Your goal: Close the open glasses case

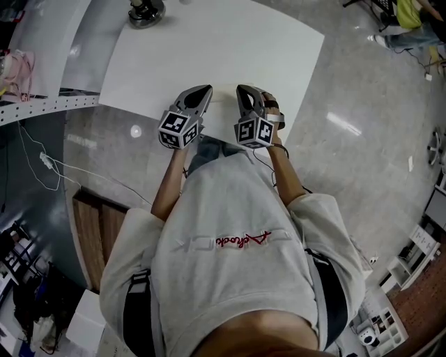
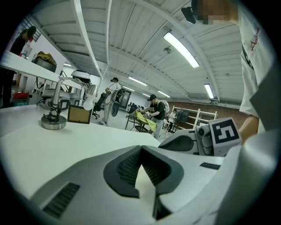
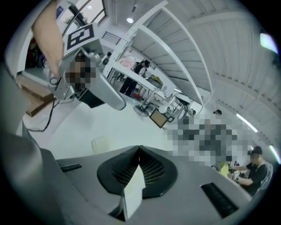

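A flat, pale cream thing (image 1: 224,111) lies on the white table (image 1: 209,49) near its front edge, between my two grippers. It is faint, and I cannot tell whether it is the glasses case or how its lid stands. The right gripper view shows it as a pale patch (image 3: 102,144) below the jaws. My left gripper (image 1: 205,90) is just left of it and my right gripper (image 1: 242,90) just right. Both point away from the person. The left gripper (image 2: 140,148) has its tips together, and so has the right gripper (image 3: 139,148). Nothing is between either pair.
A round metal stand (image 1: 145,12) sits at the table's far edge, also seen in the left gripper view (image 2: 53,121) beside a small framed board (image 2: 79,114). People work at benches in the background. A white cable (image 1: 42,160) lies on the floor to the left.
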